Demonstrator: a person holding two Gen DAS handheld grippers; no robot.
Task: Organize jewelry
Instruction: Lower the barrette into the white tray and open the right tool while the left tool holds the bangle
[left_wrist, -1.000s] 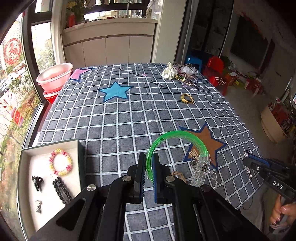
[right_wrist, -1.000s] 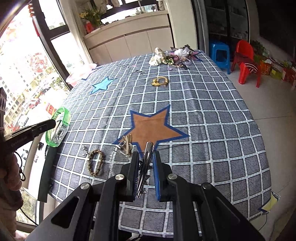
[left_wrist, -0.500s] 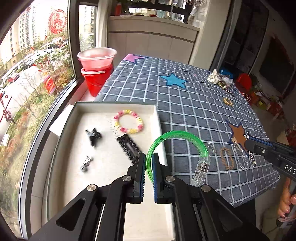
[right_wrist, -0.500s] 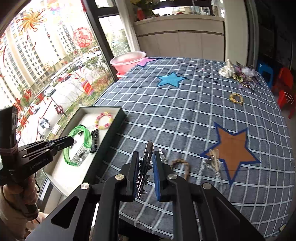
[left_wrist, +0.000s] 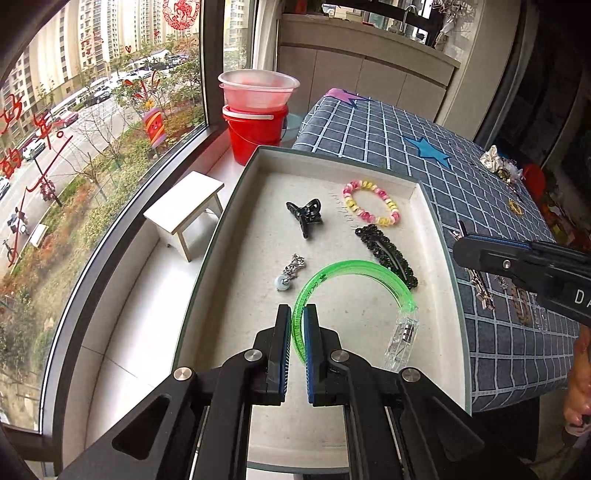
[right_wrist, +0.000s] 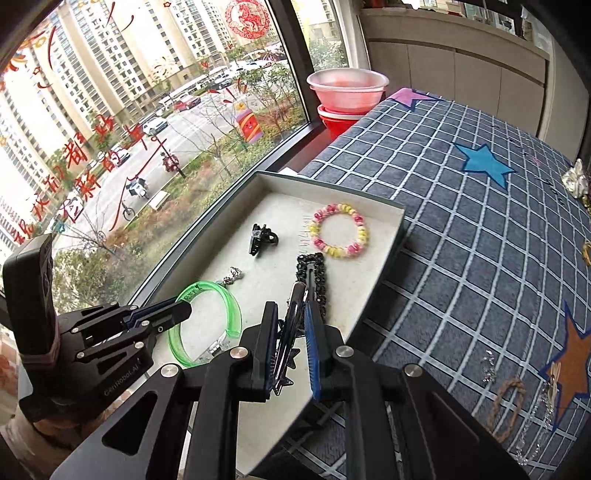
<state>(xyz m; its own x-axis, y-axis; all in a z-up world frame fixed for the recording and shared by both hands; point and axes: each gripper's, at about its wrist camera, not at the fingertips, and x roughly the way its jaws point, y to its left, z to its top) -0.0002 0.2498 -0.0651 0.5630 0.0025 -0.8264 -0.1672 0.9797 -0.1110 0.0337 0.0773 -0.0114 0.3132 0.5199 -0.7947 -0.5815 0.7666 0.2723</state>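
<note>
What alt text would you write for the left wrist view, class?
The left gripper, shut on a green bangle, hangs over a white tray holding a beaded bracelet, black hair claw and black barrette.

Your tray beside the table near the window, in it a bead bracelet at the far end, claw clip to its left, barrette nearer you, charm left of that, buckets beyond the tray, stool to its left.

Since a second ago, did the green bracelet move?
Yes. The left gripper carried the green bracelet from above the checked tablecloth to over the tray.
</note>
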